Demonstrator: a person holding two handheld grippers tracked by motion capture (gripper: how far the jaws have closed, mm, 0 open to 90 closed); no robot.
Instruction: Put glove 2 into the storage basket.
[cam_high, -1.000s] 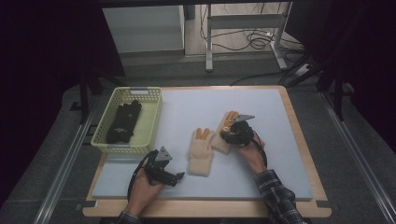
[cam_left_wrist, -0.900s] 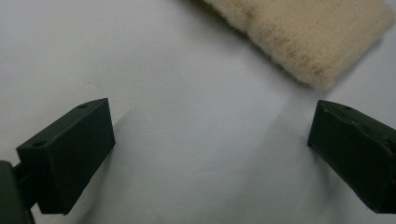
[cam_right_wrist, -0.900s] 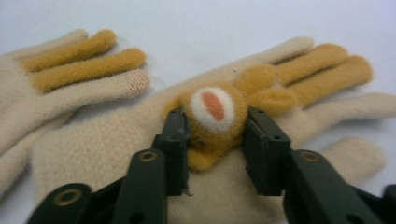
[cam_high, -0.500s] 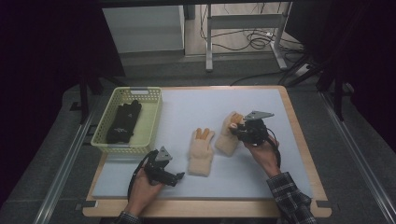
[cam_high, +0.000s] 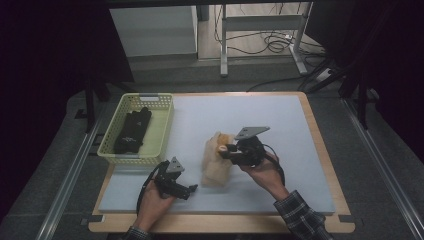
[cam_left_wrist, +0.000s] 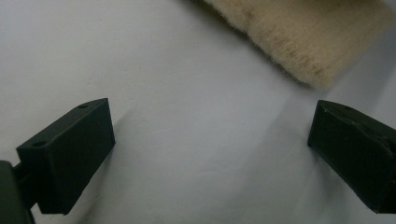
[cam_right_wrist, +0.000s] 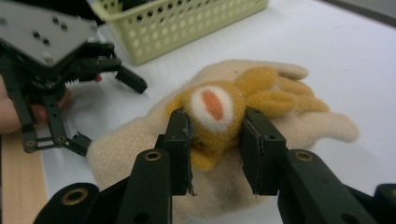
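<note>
My right gripper (cam_right_wrist: 215, 126) is shut on a cream glove (cam_right_wrist: 212, 105) bunched to show an orange and white patch. Its jaws have just been closing, with the glove between them. The glove hangs just above a second cream glove (cam_right_wrist: 121, 149) lying flat on the mat. In the high view the right gripper (cam_high: 223, 149) holds the lifted glove (cam_high: 218, 140) over the flat glove (cam_high: 216, 172) at mid table. My left gripper (cam_high: 191, 190) rests open on the mat to the flat glove's near left. Its jaws (cam_left_wrist: 210, 154) stand wide apart on bare mat, with a glove's fuzzy edge (cam_left_wrist: 303, 42) beyond them.
A yellow-green basket (cam_high: 162, 131) with black gloves (cam_high: 132, 131) in it stands at the table's left. A pale blue mat (cam_high: 280, 125) covers the wooden table (cam_high: 320, 150). The left gripper (cam_right_wrist: 107, 114) and basket (cam_right_wrist: 187, 23) lie ahead of my right gripper.
The right gripper has lifted its glove off the mat and carried it left, over the other cream glove. The left gripper has stayed in place.
</note>
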